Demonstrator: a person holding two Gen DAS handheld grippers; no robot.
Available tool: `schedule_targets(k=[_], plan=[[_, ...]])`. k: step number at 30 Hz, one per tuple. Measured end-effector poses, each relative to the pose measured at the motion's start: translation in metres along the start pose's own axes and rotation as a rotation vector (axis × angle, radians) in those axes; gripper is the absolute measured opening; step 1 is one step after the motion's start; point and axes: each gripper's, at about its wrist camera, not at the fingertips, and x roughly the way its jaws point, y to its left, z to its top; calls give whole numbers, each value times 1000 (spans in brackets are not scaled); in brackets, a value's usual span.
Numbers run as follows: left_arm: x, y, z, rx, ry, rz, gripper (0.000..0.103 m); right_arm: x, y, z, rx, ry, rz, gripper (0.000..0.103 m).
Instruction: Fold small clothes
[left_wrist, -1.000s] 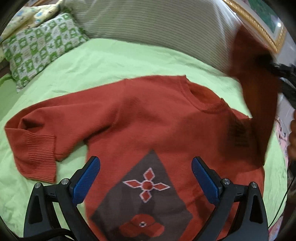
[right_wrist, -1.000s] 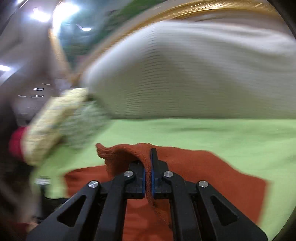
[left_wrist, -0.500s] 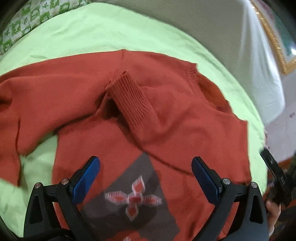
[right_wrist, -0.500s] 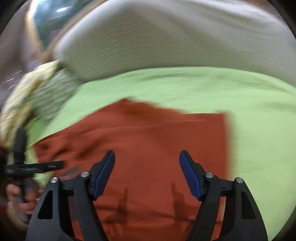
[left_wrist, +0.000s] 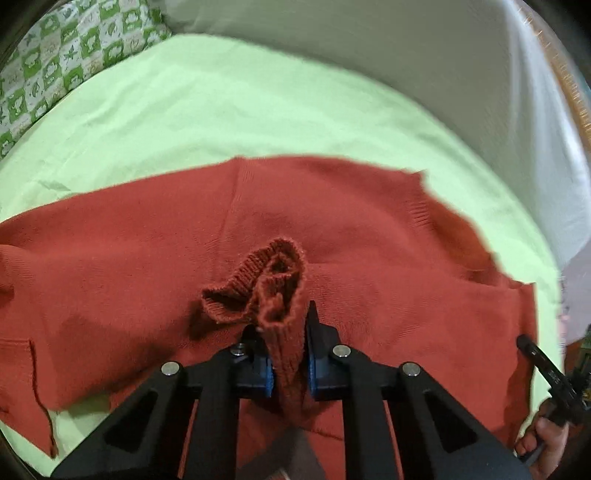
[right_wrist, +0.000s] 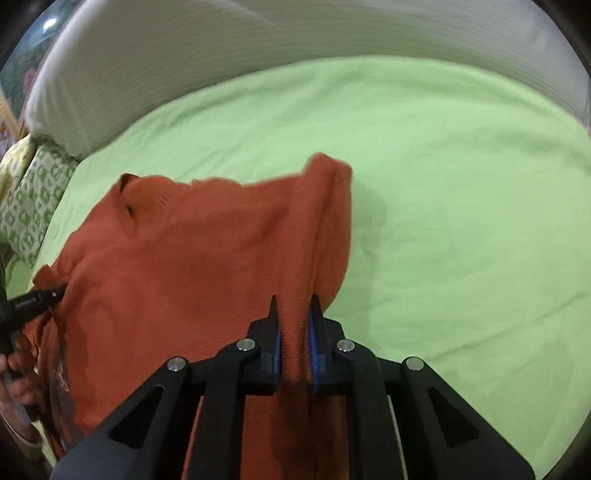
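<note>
Left gripper (left_wrist: 289, 354): fingers clenched on ribbed cuff (left_wrist: 275, 291) of sleeve folded across sweater (left_wrist: 147, 280); a second ago they stood wide open above the chest pattern. Right gripper (right_wrist: 294, 343): fingers closing, pinching sweater's side edge into raised ridge (right_wrist: 321, 221); half a second ago they were spread over flat cloth. Both now have hold, so likely next fold or tidy-up of sleeve. Sweater lies on green bed sheet (right_wrist: 443, 184), collar toward pillow (left_wrist: 55, 70) and grey headboard (left_wrist: 332, 48).
</note>
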Motion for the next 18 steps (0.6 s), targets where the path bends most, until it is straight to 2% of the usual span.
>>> schedule_targets(k=[2, 3, 4, 6, 8, 9, 11, 14, 15, 16, 17, 18], plan=[[-15, -11, -4, 9, -4, -130, 10, -31, -14, 5, 5, -61, 15, 12], [-19, -22, -8, 41, -12, -156, 10, -46, -26, 9, 7, -89, -13, 12], [-20, -31, -12, 82, -23, -144, 9, -54, -34, 12, 13, -96, -23, 12], [-9, -46, -16, 138, -33, -126, 10, -59, -64, 16, 70, -77, 27, 12], [12, -50, -21, 152, 4, -109, 10, -44, -72, 17, 50, -40, -20, 12], [20, -48, -24, 162, 22, -91, 12, -34, -70, 15, 11, -23, -66, 12], [34, -41, -28, 193, 41, -48, 19, -19, -71, 8, 5, 6, -89, 12], [30, -25, -31, 220, 14, -42, 24, -19, -65, 5, -18, -30, -123, 14], [24, -19, -30, 217, -8, -21, 30, -22, -65, 4, -13, -30, -127, 17], [18, -14, -29, 215, -34, 16, 31, -26, -65, 5, -7, -27, -146, 25], [12, -8, -27, 211, -69, 57, 34, -28, -61, 5, -5, -31, -167, 29], [4, -8, -23, 203, -79, 58, 34, -30, -56, 7, -5, -34, -189, 36]])
